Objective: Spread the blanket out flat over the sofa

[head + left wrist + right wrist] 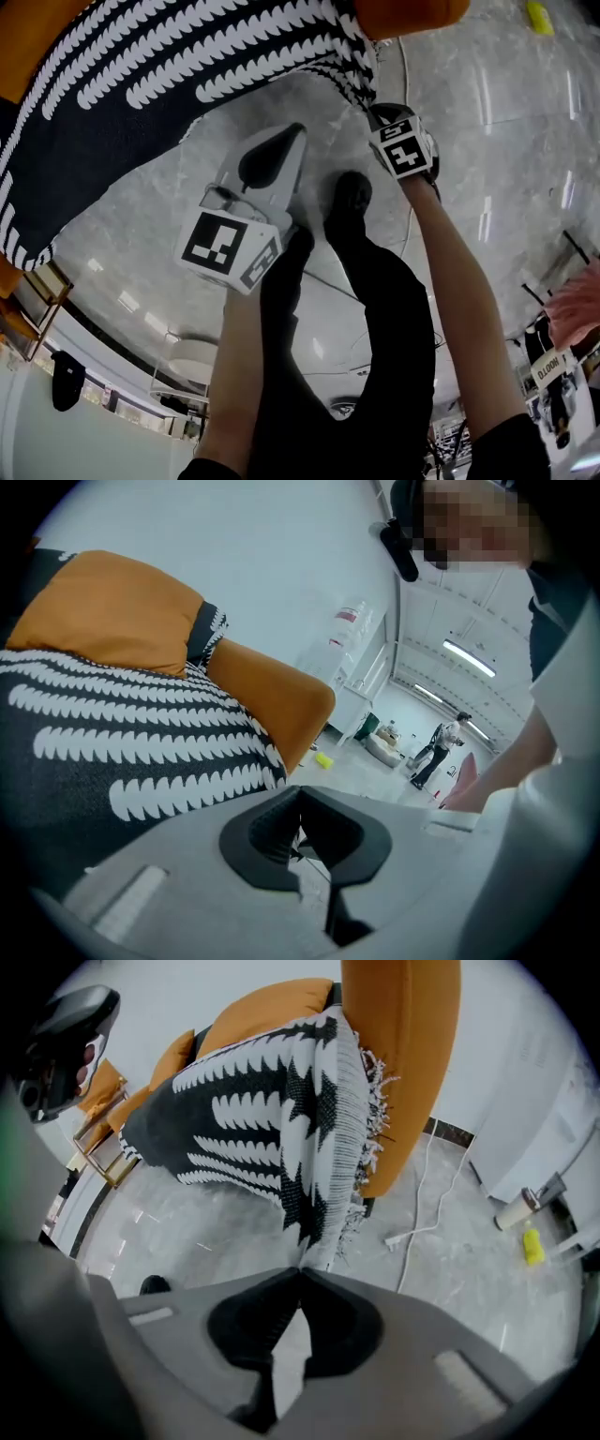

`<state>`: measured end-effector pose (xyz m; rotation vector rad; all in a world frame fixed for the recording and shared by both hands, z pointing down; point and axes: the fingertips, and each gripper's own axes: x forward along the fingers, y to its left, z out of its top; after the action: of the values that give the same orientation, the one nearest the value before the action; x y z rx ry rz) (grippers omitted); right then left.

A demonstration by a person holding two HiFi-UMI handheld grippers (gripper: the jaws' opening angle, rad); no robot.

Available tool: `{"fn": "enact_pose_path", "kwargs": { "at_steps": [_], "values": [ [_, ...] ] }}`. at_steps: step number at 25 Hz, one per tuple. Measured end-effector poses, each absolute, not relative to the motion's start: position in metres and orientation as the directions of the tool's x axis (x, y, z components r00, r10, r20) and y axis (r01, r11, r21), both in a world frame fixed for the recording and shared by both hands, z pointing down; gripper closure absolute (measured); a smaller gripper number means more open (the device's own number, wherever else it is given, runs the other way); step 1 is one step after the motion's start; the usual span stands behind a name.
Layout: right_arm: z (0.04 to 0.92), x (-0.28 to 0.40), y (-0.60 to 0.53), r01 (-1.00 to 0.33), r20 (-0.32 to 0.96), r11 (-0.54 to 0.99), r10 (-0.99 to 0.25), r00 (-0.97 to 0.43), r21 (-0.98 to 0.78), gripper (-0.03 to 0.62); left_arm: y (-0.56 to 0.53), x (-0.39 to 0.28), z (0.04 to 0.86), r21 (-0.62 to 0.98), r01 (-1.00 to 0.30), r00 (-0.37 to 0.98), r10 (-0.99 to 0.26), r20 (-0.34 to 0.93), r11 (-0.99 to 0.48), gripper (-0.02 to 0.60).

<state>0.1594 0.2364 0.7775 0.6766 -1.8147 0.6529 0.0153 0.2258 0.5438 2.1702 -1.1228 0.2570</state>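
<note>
A black blanket with white leaf-like rows (pixel 141 75) lies draped over the orange sofa (pixel 412 14), and one fringed corner hangs off the sofa's end toward the floor. My right gripper (pixel 302 1269) is shut on that hanging corner of the blanket (pixel 272 1110), and pale cloth shows between its jaws. In the head view the right gripper (pixel 375 111) sits at the blanket's lower right edge. My left gripper (pixel 295 131) hovers just below the blanket's edge, jaws together and holding nothing. In its own view the left gripper (pixel 298 791) points past the blanket (pixel 141 742) and an orange cushion (pixel 272 696).
The floor is grey marble. A white cable (pixel 427 1213), a paper cup (pixel 514 1211) and a small yellow object (pixel 532 1246) lie right of the sofa. A gold-framed side table (pixel 98 1147) stands at the left. The person's black shoe (pixel 349 197) is below the grippers.
</note>
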Motion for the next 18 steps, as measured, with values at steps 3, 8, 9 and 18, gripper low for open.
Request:
{"fn": "enact_pose_path", "kwargs": {
  "at_steps": [3,8,9,18],
  "values": [
    [0.801,0.154,0.227,-0.708,0.942,0.697,-0.15,-0.299,-0.114,0.58,0.223,0.016,0.571,0.477,-0.778,0.615,-0.649,0.448,-0.408,0.571],
    [0.826,0.153,0.211,-0.714,0.935,0.686,-0.149,-0.322,-0.137,0.582,0.21,0.028,0.595,0.474,-0.769,0.626,-0.652,0.428,-0.428,0.571],
    [0.829,0.152,0.209,-0.72,0.932,0.678,-0.152,-0.33,-0.145,0.582,0.208,0.029,0.598,0.468,-0.768,0.63,-0.651,0.423,-0.438,0.571],
    [0.86,0.136,0.194,-0.726,0.912,0.672,-0.194,-0.362,-0.145,0.583,0.202,0.032,0.622,0.438,-0.751,0.656,-0.633,0.411,-0.494,0.571]
  ]
}}
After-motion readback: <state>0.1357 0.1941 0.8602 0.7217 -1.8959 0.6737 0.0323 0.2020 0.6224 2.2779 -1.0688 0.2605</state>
